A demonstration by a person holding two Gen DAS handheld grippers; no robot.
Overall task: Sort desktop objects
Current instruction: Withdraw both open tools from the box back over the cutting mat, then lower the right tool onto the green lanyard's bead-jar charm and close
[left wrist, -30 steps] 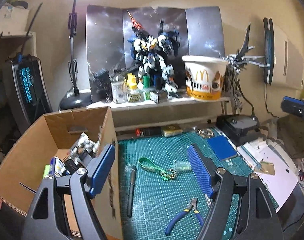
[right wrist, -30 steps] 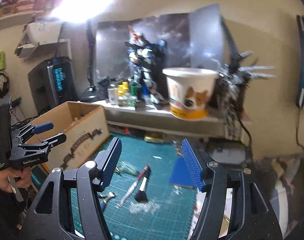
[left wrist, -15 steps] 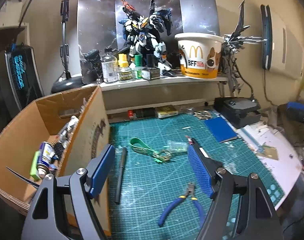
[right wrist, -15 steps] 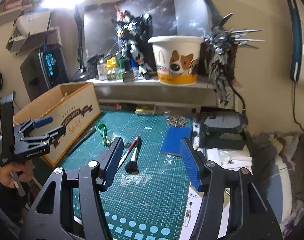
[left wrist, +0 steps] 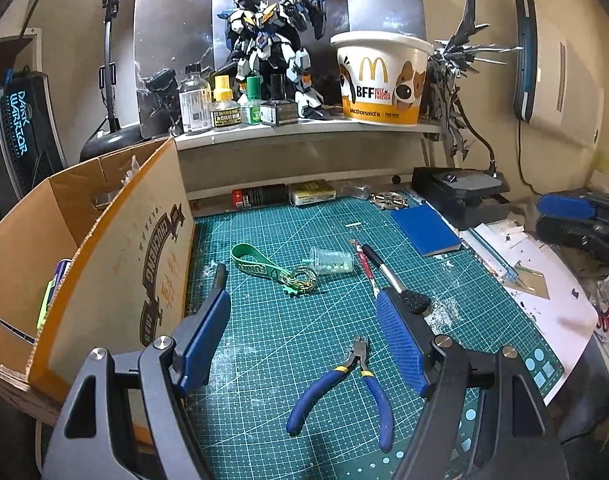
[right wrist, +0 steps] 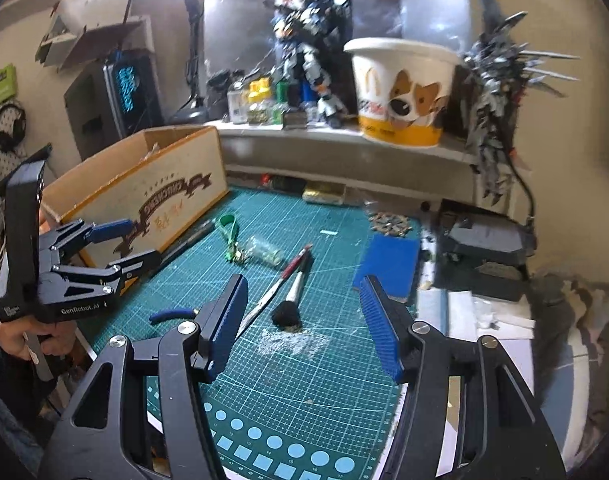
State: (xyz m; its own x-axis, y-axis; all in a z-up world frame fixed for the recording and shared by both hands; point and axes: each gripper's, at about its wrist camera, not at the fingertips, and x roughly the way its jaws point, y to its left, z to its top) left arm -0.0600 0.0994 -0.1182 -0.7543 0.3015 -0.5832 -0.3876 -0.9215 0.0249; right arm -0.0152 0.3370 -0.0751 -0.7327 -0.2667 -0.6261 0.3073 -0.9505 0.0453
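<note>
**Both claws empty above the mat; brush lies ahead of the right one**

The right gripper [right wrist: 300, 320] hangs with jaws parted and nothing between them; they have just been narrowing. The left gripper [left wrist: 304, 340] stands wide and empty beside the brown cardboard box [left wrist: 116, 264] at the mat's left edge.

On the green gridded cutting mat [right wrist: 304, 380], the black-tufted, silver-handled brush [right wrist: 294, 296] lies just ahead of the right claw. Its long axis runs away from the claw, tuft nearest, with a thin red-and-silver tool [right wrist: 276, 284] touching alongside. I judge the right hand nearer to it. The blue-handled pliers [left wrist: 344, 392] lie under the left claw, handles towards the camera.

In the right view the pliers are mostly hidden behind a finger. The box contents are largely cut off. The shelf items are blurred.
</note>
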